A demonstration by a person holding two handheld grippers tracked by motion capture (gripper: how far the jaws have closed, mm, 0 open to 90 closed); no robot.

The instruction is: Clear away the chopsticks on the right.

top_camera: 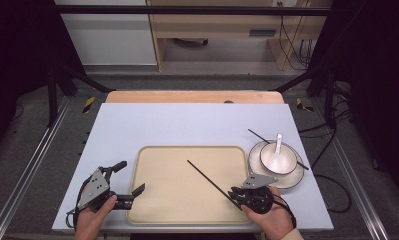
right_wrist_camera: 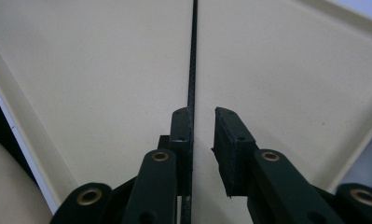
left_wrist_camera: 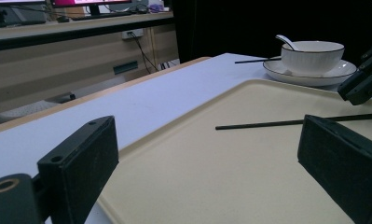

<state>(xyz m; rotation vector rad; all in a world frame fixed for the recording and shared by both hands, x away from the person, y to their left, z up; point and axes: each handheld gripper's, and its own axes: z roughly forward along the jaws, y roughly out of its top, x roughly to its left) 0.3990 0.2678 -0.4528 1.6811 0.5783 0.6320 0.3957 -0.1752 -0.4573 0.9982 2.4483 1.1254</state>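
Your tray [top_camera: 187, 210] lies on the bench [top_camera: 187, 125], at the near middle. A chopstick [top_camera: 207, 178] lies slantwise on the tray's right half, its near end between the jaws of your right claw [top_camera: 238, 195] at the tray's near right corner. Right of the tray sits a plate [top_camera: 293, 181] with a bowl [top_camera: 283, 165] on it and a spoon [top_camera: 278, 142] in the bowl. A second chopstick [top_camera: 259, 135] lies across the plate behind the bowl. Your left claw [top_camera: 132, 177] straddles the tray's left edge.
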